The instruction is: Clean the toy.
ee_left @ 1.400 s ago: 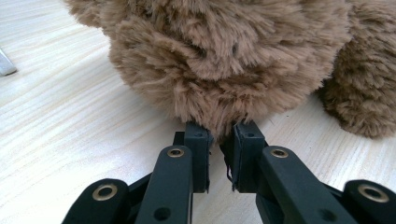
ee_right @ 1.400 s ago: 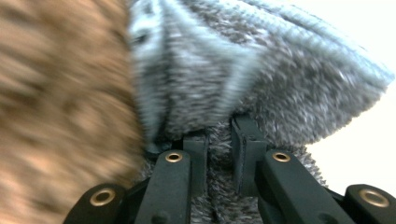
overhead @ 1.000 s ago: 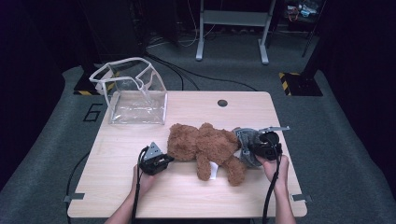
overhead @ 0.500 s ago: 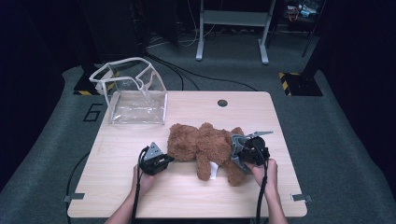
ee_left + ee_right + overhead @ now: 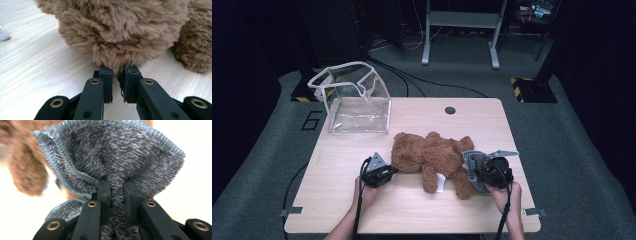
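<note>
Left tool (image 5: 384,172): your hand lies low on the wooden surface (image 5: 342,200), jaws narrowed onto a tuft of the brown teddy bear (image 5: 432,155), which lies mid-surface between your hands. Right tool (image 5: 484,167): your forearm enters from the near edge at the bear's right; jaws are clamped on a fold of grey fleece cloth (image 5: 112,157). Clear plastic bag (image 5: 357,100) stands at the far left corner. Grey carpet (image 5: 562,150) surrounds it, dark beyond.
</note>
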`<state>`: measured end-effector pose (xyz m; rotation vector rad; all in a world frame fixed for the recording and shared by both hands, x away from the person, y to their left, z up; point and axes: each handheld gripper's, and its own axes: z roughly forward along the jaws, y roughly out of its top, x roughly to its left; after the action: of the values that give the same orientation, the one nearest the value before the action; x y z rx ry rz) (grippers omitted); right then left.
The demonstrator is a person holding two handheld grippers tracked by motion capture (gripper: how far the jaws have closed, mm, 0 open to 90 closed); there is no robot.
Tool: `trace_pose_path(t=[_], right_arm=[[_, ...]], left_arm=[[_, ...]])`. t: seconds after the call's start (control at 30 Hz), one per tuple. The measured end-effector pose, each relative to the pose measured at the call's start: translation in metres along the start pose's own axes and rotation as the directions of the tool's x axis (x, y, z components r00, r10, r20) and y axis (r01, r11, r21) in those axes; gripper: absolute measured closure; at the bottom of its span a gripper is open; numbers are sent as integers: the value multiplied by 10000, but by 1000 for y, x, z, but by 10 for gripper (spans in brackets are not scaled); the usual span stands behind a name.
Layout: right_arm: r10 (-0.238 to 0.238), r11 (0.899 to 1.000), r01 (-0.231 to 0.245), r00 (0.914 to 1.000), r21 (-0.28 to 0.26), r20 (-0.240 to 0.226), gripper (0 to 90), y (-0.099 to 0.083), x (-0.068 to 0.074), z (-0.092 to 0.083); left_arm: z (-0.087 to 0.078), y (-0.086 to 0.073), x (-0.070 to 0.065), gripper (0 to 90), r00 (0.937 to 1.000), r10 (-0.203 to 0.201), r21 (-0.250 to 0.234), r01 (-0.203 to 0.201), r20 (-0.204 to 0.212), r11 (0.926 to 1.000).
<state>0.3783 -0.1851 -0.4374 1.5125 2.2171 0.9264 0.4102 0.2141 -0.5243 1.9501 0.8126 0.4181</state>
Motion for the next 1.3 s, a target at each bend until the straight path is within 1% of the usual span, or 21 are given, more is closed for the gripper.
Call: trace_pose_path(t=[0.1, 0.17, 0.23, 0.3, 0.4, 0.5, 0.57, 0.6, 0.63, 0.73, 0.77, 0.8, 0.83, 0.87, 0.9, 0.93, 1.0, 1.07, 1.13, 1.23, 1.3], right_arm=[[-371, 9992, 369, 9992, -156, -153, 772, 11, 14, 10], [-505, 9987, 504, 9987, -112, -45, 771, 17, 22, 20], [-674, 9977, 674, 9977, 56, 18, 771, 19, 24, 27], [-544, 9984, 543, 9985, 137, 70, 772, 16, 23, 29], [-591, 9975, 587, 9982, 384, 92, 772, 6, 17, 23], [-456, 9973, 435, 9984, 595, 348, 772, -8, 9, 14], [-334, 9981, 310, 9983, 524, 470, 771, -13, 5, 8], [-224, 9991, 209, 9989, 365, 421, 771, -15, 4, 3], [-241, 9996, 233, 9988, 186, 432, 771, -15, 5, 0], [-444, 9984, 450, 9988, -338, 188, 771, -6, 20, -9], [-774, 9959, 776, 9970, -472, 73, 771, 0, 29, -8], [-792, 9956, 795, 9968, -487, 72, 771, 3, 37, -6], [-1123, 9926, 1118, 9936, -467, -83, 771, 7, 44, -2], [-1360, 9904, 1359, 9907, -263, -46, 771, 12, 53, 7], [-1452, 9893, 1452, 9894, -118, 17, 771, 14, 57, 12], [-1638, 9865, 1636, 9864, 107, 120, 771, 15, 61, 23], [-1750, 9842, 1739, 9839, 322, 367, 774, 14, 61, 34], [-1609, 9866, 1596, 9861, 332, 408, 775, 11, 55, 38], [-1416, 9895, 1401, 9890, 351, 436, 775, 7, 50, 36], [-1331, 9906, 1307, 9892, 415, 612, 775, 0, 44, 29], [-1276, 9911, 1243, 9890, 468, 743, 774, -7, 40, 24]], left_arm=[[0, 0, -1, 805, 10000, -68, 0, 68, 19, 10000], [0, 0, 0, 805, 10000, -43, -35, 43, -19, 10000], [0, 0, 0, 806, 10000, -73, -54, 73, -5, 10000], [0, 0, -1, 806, 10000, -34, -44, 34, -15, 10000], [0, 0, -1, 806, 10000, -70, -50, 70, -8, 10000], [0, 0, -1, 806, 10000, -74, -45, 74, -12, 10000], [0, 0, -1, 806, 10000, -95, -27, 95, 8, 10000], [0, 0, -1, 806, 10000, -91, -33, 91, -1, 10000], [0, 0, -1, 806, 10000, -22, -31, 21, -41, 10000], [1, 0, -1, 807, 10000, -35, -51, 35, -68, 10000], [0, 0, -1, 807, 10000, -35, -34, 35, -60, 10000], [0, 0, -1, 807, 10000, -34, -49, 34, -66, 10000], [0, 0, -1, 808, 10000, -63, -46, 63, -45, 10000], [1, 0, -2, 808, 9999, -95, -62, 95, -42, 9999], [0, 0, -2, 809, 9999, -106, -68, 105, -39, 9999], [0, 0, -1, 809, 10000, -62, -54, 61, -40, 10000], [0, 0, -1, 811, 10000, 15, -98, -15, -66, 10000], [0, 0, -1, 813, 10000, 73, -75, -73, -62, 9999], [0, 0, -1, 815, 9999, 105, -62, -106, -72, 9999], [0, 0, -1, 816, 10000, 15, -101, -15, -72, 9999], [0, 0, -1, 816, 9999, 50, -106, -51, -103, 9999]])
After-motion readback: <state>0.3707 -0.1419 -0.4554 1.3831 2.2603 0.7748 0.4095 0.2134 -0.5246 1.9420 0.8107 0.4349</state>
